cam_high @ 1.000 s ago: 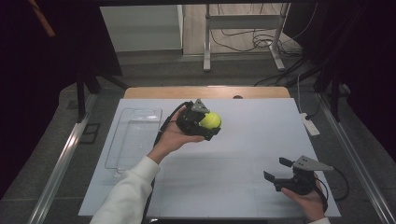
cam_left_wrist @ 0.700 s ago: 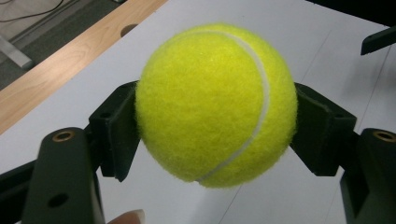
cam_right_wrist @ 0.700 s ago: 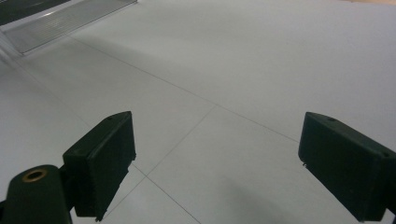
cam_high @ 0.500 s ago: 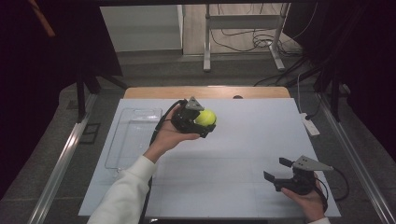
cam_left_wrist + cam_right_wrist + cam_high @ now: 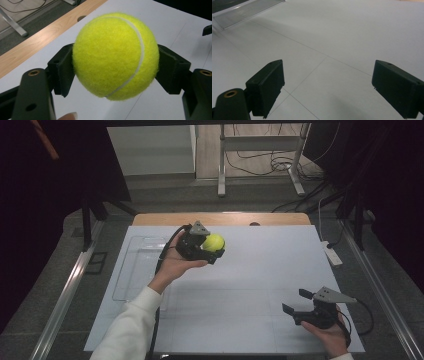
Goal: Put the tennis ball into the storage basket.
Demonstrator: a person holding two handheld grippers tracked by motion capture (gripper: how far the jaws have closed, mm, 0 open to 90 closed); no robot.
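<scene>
A yellow-green tennis ball [image 5: 214, 242] [image 5: 115, 55] is clamped between the black jaws of my left gripper [image 5: 213, 248] [image 5: 115, 75], which a hand holds above the white table top [image 5: 260, 270] toward its far left. The pads [image 5: 63, 72] press on both sides of the ball. My right gripper [image 5: 295, 303] [image 5: 328, 87] rests low at the near right of the table, its jaws wide apart with bare white surface between them.
A clear plastic tray [image 5: 137, 265] lies on the table's left side, just left of the left hand. A small white object [image 5: 332, 254] sits at the right edge. A wooden strip [image 5: 220, 219] runs along the far edge; cables lie on the floor beyond.
The left hand has carried the ball a short way to the left and slightly away from me. The right gripper has stayed where it was.
</scene>
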